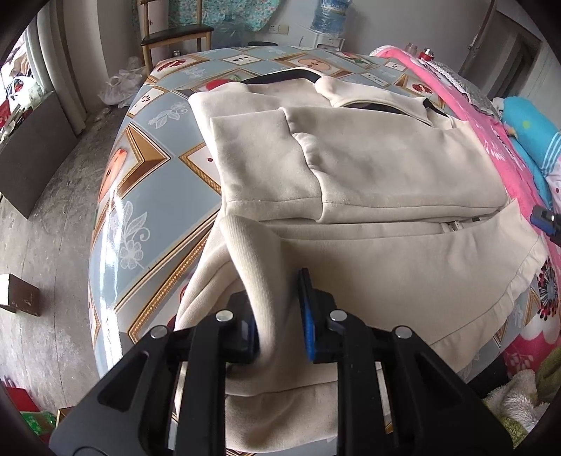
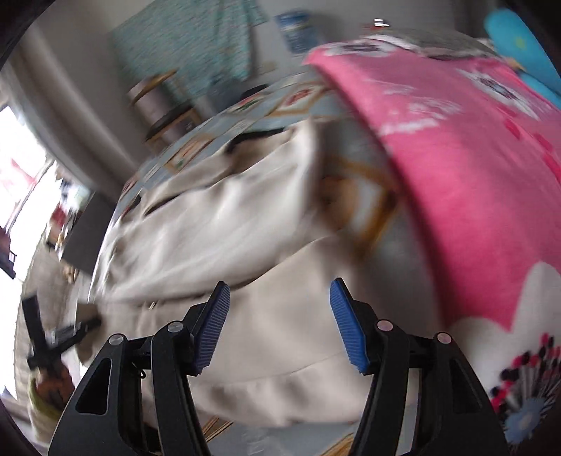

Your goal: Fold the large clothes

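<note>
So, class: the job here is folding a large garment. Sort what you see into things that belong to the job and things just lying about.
Part of the job:
- cream jacket, partly folded on the table
- left gripper, a fold of the jacket between its fingers
- right gripper, open, nothing in it

Just lying about:
- pink blanket
- wooden chair
- water bottle
- plastic bag

Your garment (image 1: 368, 168) lies on the table (image 1: 147, 182), partly folded, one sleeve (image 1: 259, 158) laid across its far half and the zipper (image 1: 452, 226) running crosswise through the middle. Your left gripper (image 1: 277, 315) sits at the near edge with a ribbed cuff (image 1: 256, 266) between its fingers. To the right, a blanket (image 1: 491, 147) lies alongside the garment, with a pillow (image 1: 529, 129) beyond it. Behind the table stands a chair (image 1: 175, 35). Your right gripper (image 2: 280, 326) hangs above the garment's near hem.
</note>
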